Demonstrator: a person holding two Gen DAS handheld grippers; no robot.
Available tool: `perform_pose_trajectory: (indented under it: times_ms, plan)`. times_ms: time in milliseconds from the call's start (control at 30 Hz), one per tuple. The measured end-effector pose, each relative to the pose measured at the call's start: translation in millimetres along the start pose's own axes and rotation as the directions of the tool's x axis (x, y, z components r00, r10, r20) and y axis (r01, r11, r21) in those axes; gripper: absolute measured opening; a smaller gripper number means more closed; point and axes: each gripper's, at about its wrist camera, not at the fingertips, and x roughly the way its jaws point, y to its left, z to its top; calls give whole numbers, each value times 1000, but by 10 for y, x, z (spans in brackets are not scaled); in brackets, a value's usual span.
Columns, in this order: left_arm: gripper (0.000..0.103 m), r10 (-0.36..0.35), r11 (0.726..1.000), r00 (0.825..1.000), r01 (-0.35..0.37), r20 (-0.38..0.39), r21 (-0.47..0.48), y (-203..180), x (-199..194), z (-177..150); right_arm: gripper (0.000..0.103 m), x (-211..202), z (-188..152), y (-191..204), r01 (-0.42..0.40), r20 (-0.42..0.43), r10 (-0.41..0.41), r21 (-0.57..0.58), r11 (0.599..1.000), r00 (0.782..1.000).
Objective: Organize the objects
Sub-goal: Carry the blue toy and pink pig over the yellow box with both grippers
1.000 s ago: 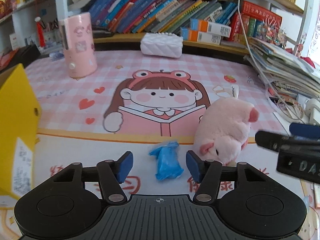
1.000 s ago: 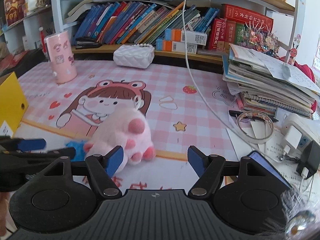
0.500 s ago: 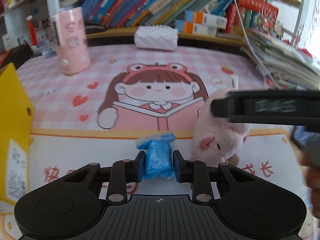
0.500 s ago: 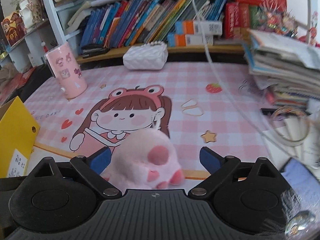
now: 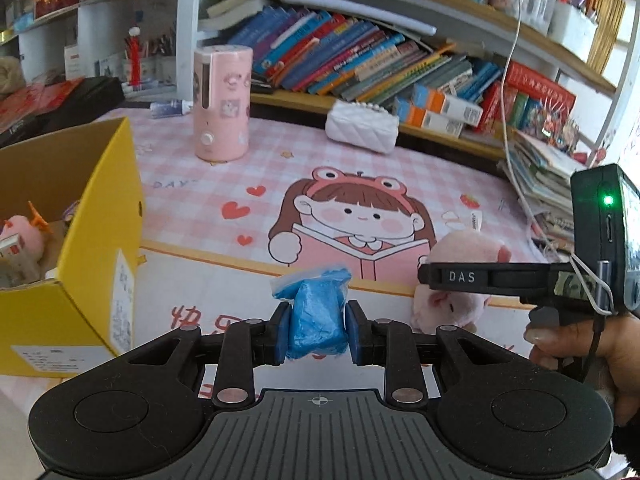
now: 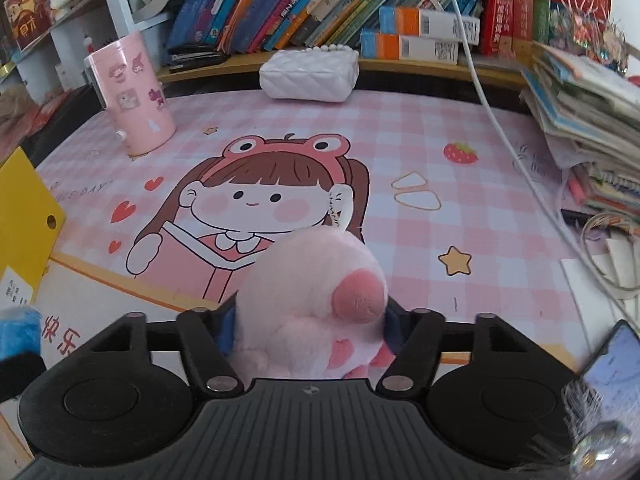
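The left hand-held gripper (image 5: 316, 330), having just clamped the crumpled blue plastic bundle (image 5: 314, 320), is lifting it boxward while the right hand-held gripper (image 6: 308, 330) is closing around the fluffy pink plush toy (image 6: 310, 300).

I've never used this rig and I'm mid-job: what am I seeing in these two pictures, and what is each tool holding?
No robot: a person holds two hand-held grippers, each with a fisheye camera looking along its jaws. The left view shows the left gripper shut on a blue plastic bundle, with a yellow box beside it. The right view shows the right gripper, whose jaws have just been closing, around a pink plush toy. On the pink desk mat stand a pink cylinder and a white quilted pouch.
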Motion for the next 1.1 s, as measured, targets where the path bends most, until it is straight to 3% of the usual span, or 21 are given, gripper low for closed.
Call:
perform_pose_trajectory:
  times_ms: [333,667,1100]
  plan:
    - [26,-61,998,997,60,47,12,68,-227,-70,62,-751,-190,147,2,50,-3,28,1000,999]
    - [26,-97,995,993,96,69,24,345,-569,-264,62,-1171,-588,644,34,83,-29,-60,998,996]
    - [26,-40,999,996,43,78,-28,1096,-1182,-635,62,-1476,-970,1582,-22,67,31,-124,992,997]
